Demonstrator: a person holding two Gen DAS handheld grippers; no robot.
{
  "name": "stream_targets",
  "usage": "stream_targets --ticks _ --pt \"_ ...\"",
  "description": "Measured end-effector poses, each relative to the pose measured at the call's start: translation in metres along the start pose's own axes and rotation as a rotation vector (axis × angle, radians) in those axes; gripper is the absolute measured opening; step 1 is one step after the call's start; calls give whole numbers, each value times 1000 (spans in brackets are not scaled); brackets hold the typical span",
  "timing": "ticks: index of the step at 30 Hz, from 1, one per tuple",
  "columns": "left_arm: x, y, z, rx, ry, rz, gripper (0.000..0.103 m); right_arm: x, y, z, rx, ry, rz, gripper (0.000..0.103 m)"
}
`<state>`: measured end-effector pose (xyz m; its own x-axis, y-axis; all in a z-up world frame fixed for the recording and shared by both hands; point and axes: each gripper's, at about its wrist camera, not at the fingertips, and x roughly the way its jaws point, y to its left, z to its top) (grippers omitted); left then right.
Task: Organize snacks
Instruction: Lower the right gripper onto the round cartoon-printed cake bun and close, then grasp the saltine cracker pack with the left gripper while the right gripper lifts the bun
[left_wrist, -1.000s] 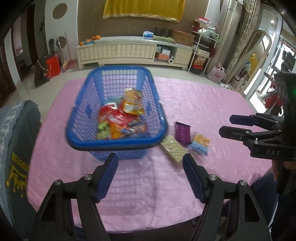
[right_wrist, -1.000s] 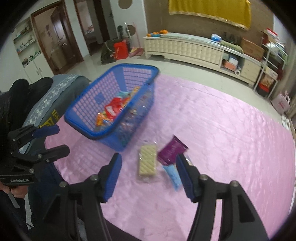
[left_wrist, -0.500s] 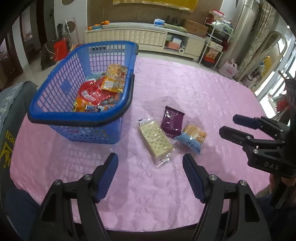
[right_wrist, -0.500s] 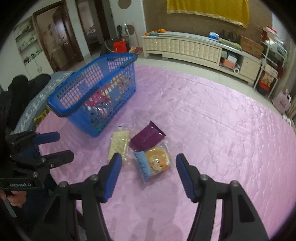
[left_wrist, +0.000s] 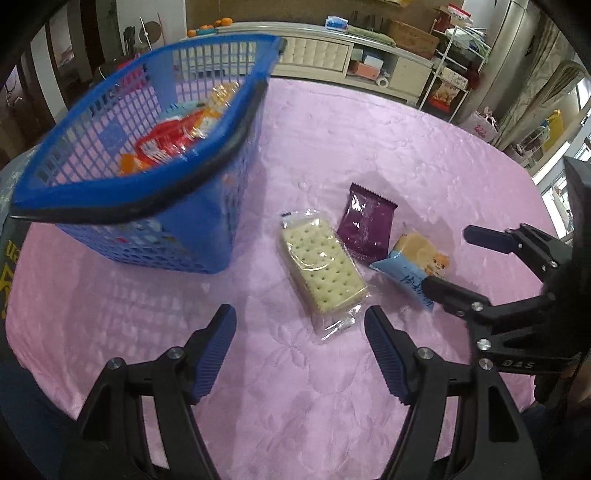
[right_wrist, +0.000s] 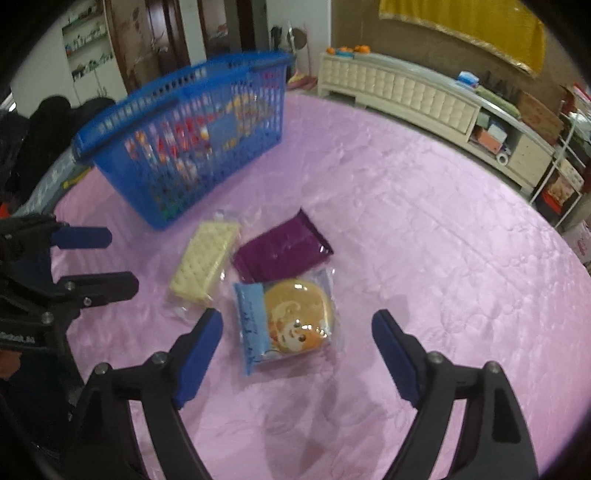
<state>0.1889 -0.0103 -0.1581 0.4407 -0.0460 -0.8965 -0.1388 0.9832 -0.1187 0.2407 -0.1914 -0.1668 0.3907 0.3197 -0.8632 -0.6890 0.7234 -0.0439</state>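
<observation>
Three snack packs lie on the pink tablecloth (left_wrist: 369, 147): a clear-wrapped cracker pack (left_wrist: 321, 271) (right_wrist: 205, 264), a purple packet (left_wrist: 367, 229) (right_wrist: 282, 253) and a blue pack with a round cake (left_wrist: 410, 266) (right_wrist: 286, 321). A blue basket (left_wrist: 229, 125) (right_wrist: 177, 110) holding several snacks stands to their left. My left gripper (left_wrist: 300, 317) hovers open just short of the cracker pack, nothing between its fingers. My right gripper (right_wrist: 297, 321) is above the blue cake pack with its jaws opening; the pack lies between the fingers, untouched. Each gripper shows in the other's view, the right gripper (left_wrist: 447, 258) and the left gripper (right_wrist: 123, 260).
A dark chair back with grey cloth (right_wrist: 48, 125) stands by the table's left edge behind the basket. A long white cabinet (right_wrist: 406, 99) and shelves (left_wrist: 454, 85) line the far wall. Bare pink cloth spreads to the right of the packs.
Both grippers have sunk toward the table and shifted right, from the basket to the loose packs. The right gripper's jaws have spread wider. The packs have not moved.
</observation>
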Motion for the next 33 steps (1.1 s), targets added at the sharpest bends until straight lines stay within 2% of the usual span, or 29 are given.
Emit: stream_targets --ticks 3,8,14,16,18,19,20,21,25,28,31,33 --pt "11 -3 0 13 11 3 70 10 -2 2 -5 27 28 86" --pt "22 -4 4 13 31 10 70 19 -5 7 -51 56 28 86" --pt "27 0 5 5 40 8 70 32 -9 8 -44 81 123 86" --pt "29 3 5 -7 43 4 70 39 -9 7 -47 109 119 87" --pt "26 4 4 -9 40 3 70 39 -4 4 -79 103 102 83" --pt "25 4 3 -8 38 4 70 39 -2 4 -82 99 93 77" --pt "24 4 3 -6 35 5 70 37 -2 4 -78 86 82 66" --pt "22 5 2 -6 34 6 70 34 -5 4 -53 81 91 63" --pt "17 7 1 -14 32 -3 70 32 -12 8 27 82 140 61" --pt "12 6 0 -25 21 23 70 24 -12 4 70 32 75 60" --pt "7 3 -1 -24 13 28 70 8 -7 -1 79 -18 58 60" --pt "8 -2 0 -18 19 31 70 2 -7 -7 82 -13 55 60"
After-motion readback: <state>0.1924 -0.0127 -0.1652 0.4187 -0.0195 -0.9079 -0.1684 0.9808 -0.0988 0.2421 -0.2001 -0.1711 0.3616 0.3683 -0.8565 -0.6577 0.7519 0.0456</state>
